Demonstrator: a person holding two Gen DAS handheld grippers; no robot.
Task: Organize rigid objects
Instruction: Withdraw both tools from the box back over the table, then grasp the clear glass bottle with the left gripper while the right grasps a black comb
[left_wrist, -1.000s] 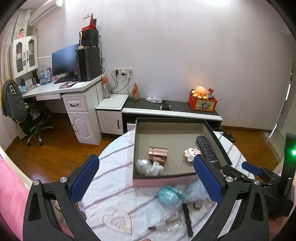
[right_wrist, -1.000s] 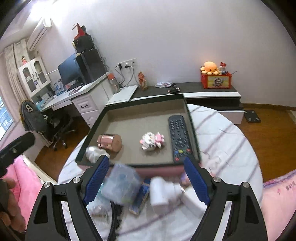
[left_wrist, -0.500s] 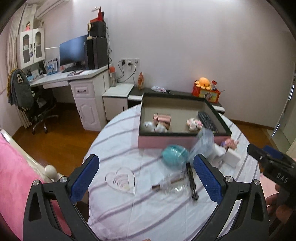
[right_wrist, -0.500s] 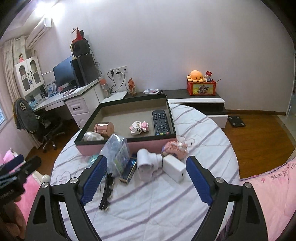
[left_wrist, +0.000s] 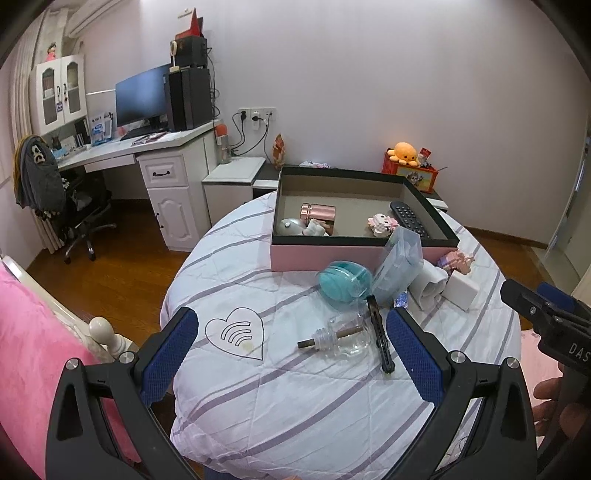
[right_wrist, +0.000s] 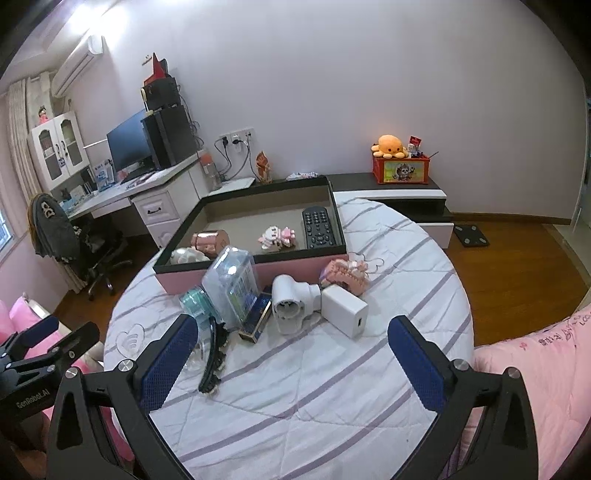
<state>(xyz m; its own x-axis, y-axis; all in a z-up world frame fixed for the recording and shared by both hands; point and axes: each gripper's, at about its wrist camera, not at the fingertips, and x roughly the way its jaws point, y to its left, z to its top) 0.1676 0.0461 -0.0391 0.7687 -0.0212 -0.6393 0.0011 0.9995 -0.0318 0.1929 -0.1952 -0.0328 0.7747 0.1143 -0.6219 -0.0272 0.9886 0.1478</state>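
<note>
A pink box (left_wrist: 325, 254) with a dark rim (right_wrist: 266, 255) stands at the far side of the round table. It holds a copper tin (left_wrist: 318, 213), a remote (right_wrist: 318, 228) and a small pink block toy (right_wrist: 277, 237). In front lie a clear plastic case (right_wrist: 232, 284), a teal round case (left_wrist: 343, 283), a glass bottle (left_wrist: 341, 338), a black hair clip (left_wrist: 378, 338), a white plug adapter (right_wrist: 291, 306), a white charger (right_wrist: 345, 311) and a pink block figure (right_wrist: 345, 277). My left gripper (left_wrist: 295, 354) and right gripper (right_wrist: 291, 360) are open, empty, held back from the objects.
The table has a striped white cloth (left_wrist: 295, 398) with a heart mark (left_wrist: 236, 332). Pink bedding (right_wrist: 535, 369) lies right and left of it. A desk with a monitor (left_wrist: 142, 96), an office chair (left_wrist: 74, 206) and a low TV cabinet (right_wrist: 406, 192) stand behind.
Both grippers have pulled back and away from the box, so the whole table now shows. Both stay open and empty. The objects have not moved.
</note>
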